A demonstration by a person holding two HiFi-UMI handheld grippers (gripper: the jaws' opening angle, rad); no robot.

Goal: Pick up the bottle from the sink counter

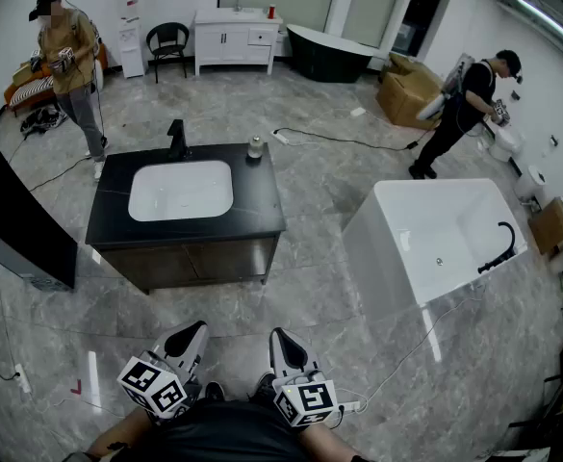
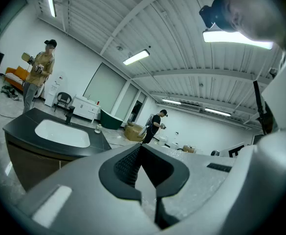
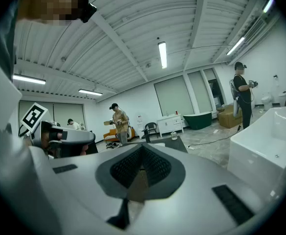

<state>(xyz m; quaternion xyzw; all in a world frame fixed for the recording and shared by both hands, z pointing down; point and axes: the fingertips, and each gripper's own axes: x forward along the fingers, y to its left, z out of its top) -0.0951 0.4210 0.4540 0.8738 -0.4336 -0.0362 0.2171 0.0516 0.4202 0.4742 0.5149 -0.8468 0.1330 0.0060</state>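
Note:
The bottle [image 1: 255,147] is small and pale and stands upright on the back right corner of the black sink counter [image 1: 262,210], right of the black faucet [image 1: 177,138] and the white basin. Both grippers sit low at the picture's bottom, well short of the counter and close to my body. My left gripper [image 1: 196,329] is shut and holds nothing. My right gripper [image 1: 279,336] is shut and also holds nothing. In the left gripper view the bottle [image 2: 98,128] shows far off beyond the counter [image 2: 20,136]. The right gripper view shows the bottle [image 3: 174,135] tiny in the distance.
A white bathtub [image 1: 435,239] stands right of the counter, with a cable trailing on the floor beside it. A black panel [image 1: 16,224] stands at the left. One person [image 1: 69,61] stands back left, another [image 1: 459,114] back right. A white vanity [image 1: 235,37] and a dark tub [image 1: 329,56] line the far wall.

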